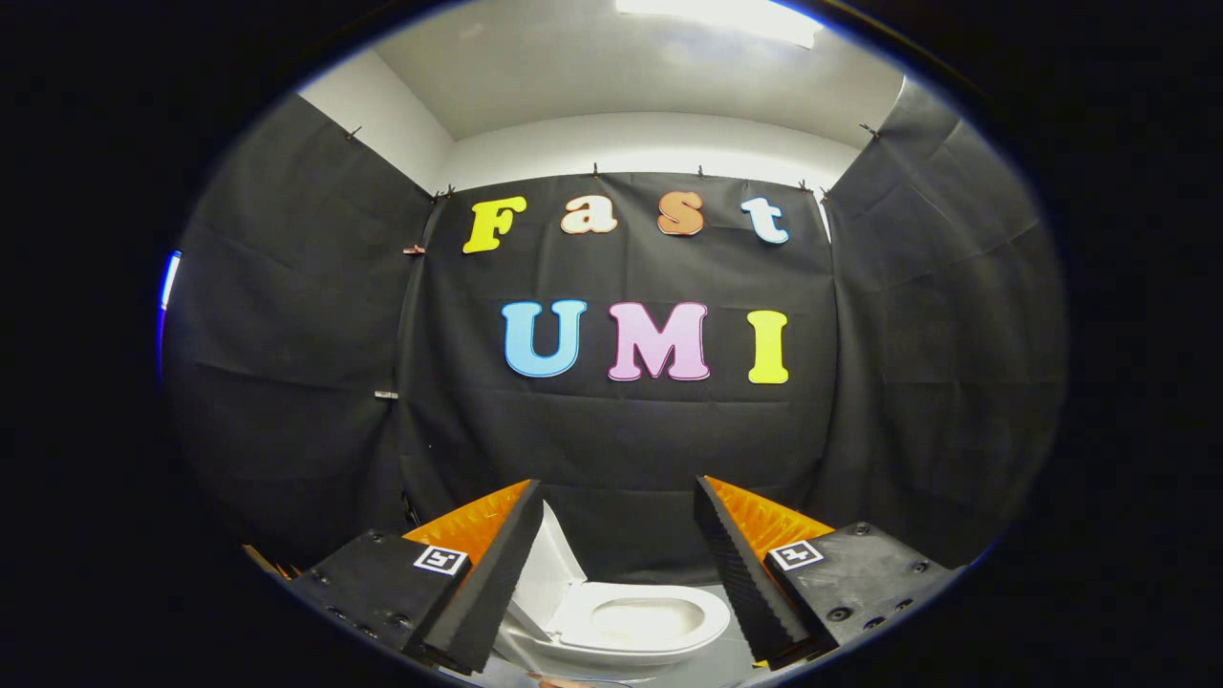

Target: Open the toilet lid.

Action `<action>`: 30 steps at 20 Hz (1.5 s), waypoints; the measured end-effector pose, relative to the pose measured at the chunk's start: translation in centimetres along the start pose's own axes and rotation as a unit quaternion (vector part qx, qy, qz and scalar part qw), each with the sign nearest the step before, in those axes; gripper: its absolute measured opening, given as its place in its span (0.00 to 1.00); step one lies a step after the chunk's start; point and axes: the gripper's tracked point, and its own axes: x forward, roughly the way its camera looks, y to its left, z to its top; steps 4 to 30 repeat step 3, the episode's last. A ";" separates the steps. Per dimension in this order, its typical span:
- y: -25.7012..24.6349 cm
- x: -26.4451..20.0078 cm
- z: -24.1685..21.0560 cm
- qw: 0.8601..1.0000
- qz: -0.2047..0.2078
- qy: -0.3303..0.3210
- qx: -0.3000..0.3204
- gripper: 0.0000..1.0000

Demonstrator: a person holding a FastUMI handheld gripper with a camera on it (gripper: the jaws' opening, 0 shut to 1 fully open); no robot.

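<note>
While the gripper (pixel 619 497) hangs in the air above the fixture, its two fingers stand wide apart and have hold of nothing; the gap between them is open all the way through. The left finger (pixel 487 583) slants in from about seven o'clock and the right finger (pixel 740 573) from about five o'clock, each with a ridged inner face and a small square marker on the block behind it.

Down between the fingers, at six o'clock from the tips, sits the toilet (pixel 631 626), white, with its oval seat and bowl in plain sight. The toilet lid (pixel 549 573) is already up: it stands tilted back at about nine o'clock from the bowl, close beside the inner face of the left finger, partly hidden behind it. I cannot tell whether the lid touches that finger or merely stands near it. The right finger is well apart from the lid and lies at about three o'clock from the bowl.

Beyond the fingers, at twelve o'clock, the black cloth wall (pixel 621 449) of the booth rises, pinned along its top edge, with side panels at nine and three o'clock. Above it runs a white wall strip and a ceiling with a bright light (pixel 717 14).
</note>
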 end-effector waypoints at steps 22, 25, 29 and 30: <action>0.0 0.1 0.0 1.000 -0.001 0.001 0.000 0.98; 0.0 0.1 0.0 1.000 -0.001 0.001 0.000 0.98; 0.0 0.1 0.0 1.000 -0.001 0.001 0.000 0.98; 0.0 0.1 0.0 1.000 -0.001 0.001 0.000 0.98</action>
